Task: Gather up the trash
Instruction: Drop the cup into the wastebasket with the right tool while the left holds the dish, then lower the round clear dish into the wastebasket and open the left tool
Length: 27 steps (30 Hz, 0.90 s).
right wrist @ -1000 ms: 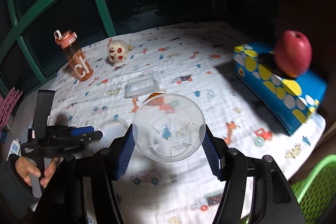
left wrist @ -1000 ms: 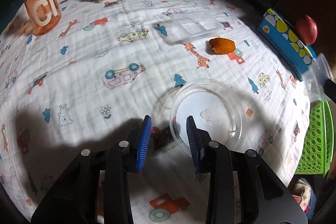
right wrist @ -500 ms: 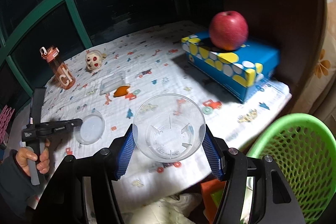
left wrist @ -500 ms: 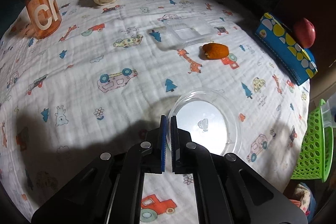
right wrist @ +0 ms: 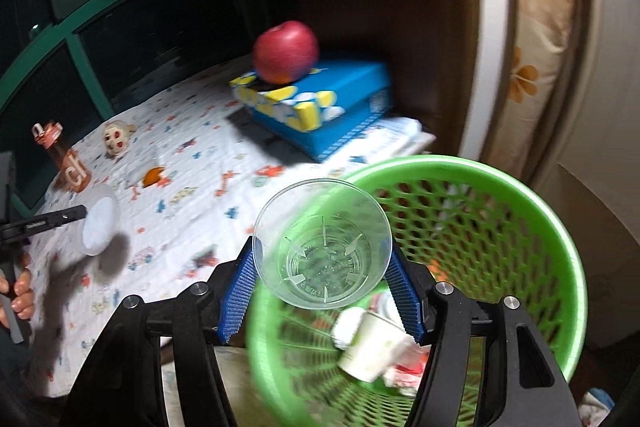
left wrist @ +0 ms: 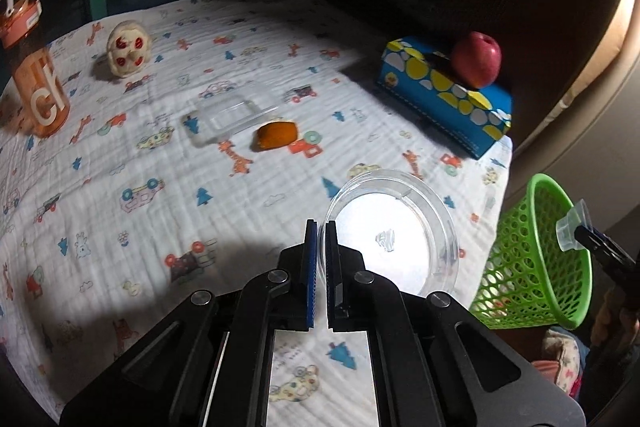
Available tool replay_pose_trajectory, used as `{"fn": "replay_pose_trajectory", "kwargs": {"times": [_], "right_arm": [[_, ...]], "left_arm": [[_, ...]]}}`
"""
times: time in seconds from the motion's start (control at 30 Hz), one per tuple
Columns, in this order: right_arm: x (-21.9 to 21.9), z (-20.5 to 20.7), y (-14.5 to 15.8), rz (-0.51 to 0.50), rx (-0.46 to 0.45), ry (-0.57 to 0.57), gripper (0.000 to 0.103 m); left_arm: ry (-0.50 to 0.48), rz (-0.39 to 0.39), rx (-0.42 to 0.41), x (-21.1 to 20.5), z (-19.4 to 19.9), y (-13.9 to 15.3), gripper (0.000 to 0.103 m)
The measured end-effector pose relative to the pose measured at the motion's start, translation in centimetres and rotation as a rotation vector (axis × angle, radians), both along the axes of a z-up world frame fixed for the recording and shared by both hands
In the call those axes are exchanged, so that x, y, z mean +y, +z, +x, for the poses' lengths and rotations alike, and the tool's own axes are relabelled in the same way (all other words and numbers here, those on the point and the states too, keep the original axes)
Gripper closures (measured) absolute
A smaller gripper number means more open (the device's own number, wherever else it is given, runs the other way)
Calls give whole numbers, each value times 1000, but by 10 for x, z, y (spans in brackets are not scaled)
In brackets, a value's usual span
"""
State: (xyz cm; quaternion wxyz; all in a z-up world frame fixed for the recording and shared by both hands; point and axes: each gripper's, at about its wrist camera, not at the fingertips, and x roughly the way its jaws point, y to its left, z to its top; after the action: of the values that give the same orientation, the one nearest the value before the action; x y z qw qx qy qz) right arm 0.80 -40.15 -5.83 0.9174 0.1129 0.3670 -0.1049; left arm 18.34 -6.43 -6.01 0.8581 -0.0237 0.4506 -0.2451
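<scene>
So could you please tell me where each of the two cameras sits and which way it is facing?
Left wrist: on the left tongs, angled down over the cloth-covered table; own black tongs shut on the rim of a clear lid, lifted off the cloth.
Right wrist: on the right tongs, looking down over the green basket; own tongs grip a clear cup; a hand shows at left.
Shared: apple, blue box, orange bottle, basket, lid, cup.
</scene>
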Motion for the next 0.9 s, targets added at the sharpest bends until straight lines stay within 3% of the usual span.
{"fn": "replay_pose_trajectory", "kwargs": {"times": [0.4, 0.5, 0.6, 0.9], "right_arm": [[-71, -51, -22, -5, 42, -144, 42], [-79, -61, -24, 4, 36, -164, 42], [-88, -70, -26, 19, 31, -191, 33], [-98, -92, -17, 43, -28, -217, 32]], "left_arm": [[-213, -11, -56, -109, -35, 35, 101], [-258, -9, -55, -133, -41, 38, 101], [-300, -8, -54, -155, -48, 39, 101], [-402, 16, -56, -216, -70, 40, 101]]}}
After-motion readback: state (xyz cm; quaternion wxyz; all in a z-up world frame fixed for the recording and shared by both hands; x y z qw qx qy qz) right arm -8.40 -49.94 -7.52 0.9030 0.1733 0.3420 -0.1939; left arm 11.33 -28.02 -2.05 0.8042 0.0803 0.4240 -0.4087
